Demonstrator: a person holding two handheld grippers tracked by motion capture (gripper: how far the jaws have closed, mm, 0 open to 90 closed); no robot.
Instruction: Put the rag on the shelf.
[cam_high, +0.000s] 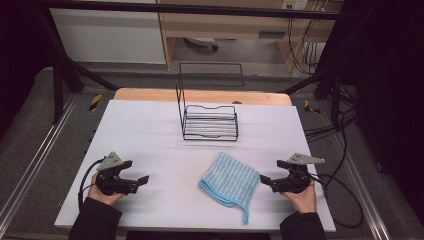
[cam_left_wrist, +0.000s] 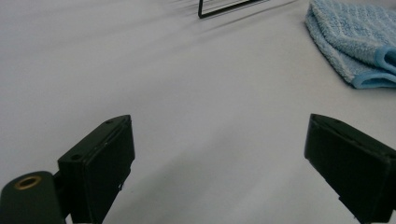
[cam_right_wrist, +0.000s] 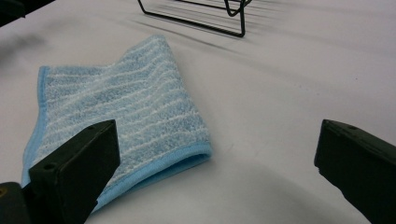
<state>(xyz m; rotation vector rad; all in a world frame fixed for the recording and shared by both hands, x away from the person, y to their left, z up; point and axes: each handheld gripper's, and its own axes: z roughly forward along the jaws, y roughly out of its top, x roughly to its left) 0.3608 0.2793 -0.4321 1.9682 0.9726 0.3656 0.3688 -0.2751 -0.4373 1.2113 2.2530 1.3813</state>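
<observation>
Both sets of black fingers are spread wide apart, and nothing is held between them. One finger (cam_left_wrist: 100, 170) of the left gripper (cam_left_wrist: 224, 163) is seen at the lower left of the left gripper view, and its partner is seen at the lower right, with only bare white table (cam_left_wrist: 140, 70) between them. One finger (cam_right_wrist: 77, 170) of the right gripper (cam_right_wrist: 219, 170) is seen at the lower left of the right gripper view, in front of the edge of the blue cloth (cam_right_wrist: 126, 112), but the cloth is not pinched.

From the high view, the left gripper (cam_high: 137, 172) is held by a hand (cam_high: 100, 195) at the lower left of the frame, and the right gripper (cam_high: 272, 172) is held by a hand (cam_high: 302, 197) at the lower right. Dark sleeves are worn on both arms. Each gripper is pointed toward the middle of the table (cam_high: 150, 130).

The blue cloth (cam_high: 231, 181) with thin white stripes is laid folded on the table, low and a little right of the middle. It is just beside the right gripper and well apart from the left one. A small tail of cloth is seen hanging down from its lower corner.

A black wire rack (cam_high: 209, 121) is stood on the table above the middle of the frame, well apart from the cloth. A strip of bare wood (cam_high: 150, 95) is seen behind the white top.
</observation>
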